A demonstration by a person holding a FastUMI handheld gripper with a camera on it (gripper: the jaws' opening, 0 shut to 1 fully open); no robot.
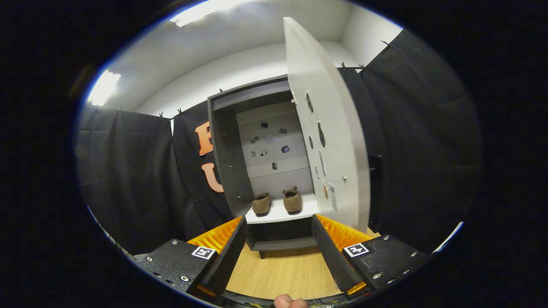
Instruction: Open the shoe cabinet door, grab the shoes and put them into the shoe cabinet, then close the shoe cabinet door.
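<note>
The gripper (278,239) has its fingers spread wide apart with nothing between them but bare wooden floor (282,269); a fingertip of the person's hand (290,303) shows just behind them. Straight ahead, beyond the fingertips and framed in the gap between them, stands the shoe cabinet (227,171), dark-walled, with a pale shelf (278,211) low inside it. The pair of shoes (277,201) already sits on that shelf, side by side and slightly apart, heels toward the fingers, toes toward the back panel. Small dark marks dot the back panel above them; what they are cannot be told.

The shoe cabinet door (329,141) is swung open on the right of the fingers, hinged at the cabinet's right wall, its free edge nearest the gripper and reaching out past the right fingertip. It carries several cut-outs or dark marks and a small stud on its inner face.

With the shoes stowed, the remaining step looks to be closing the door. The door is a flat, stiff panel that should swing easily on its hinges but gives little to pinch; its smooth face may slip under a sideways touch. The best purchase is likely the free edge, low down, either nipped between the fingers or pushed from its outer face with one finger.
</note>
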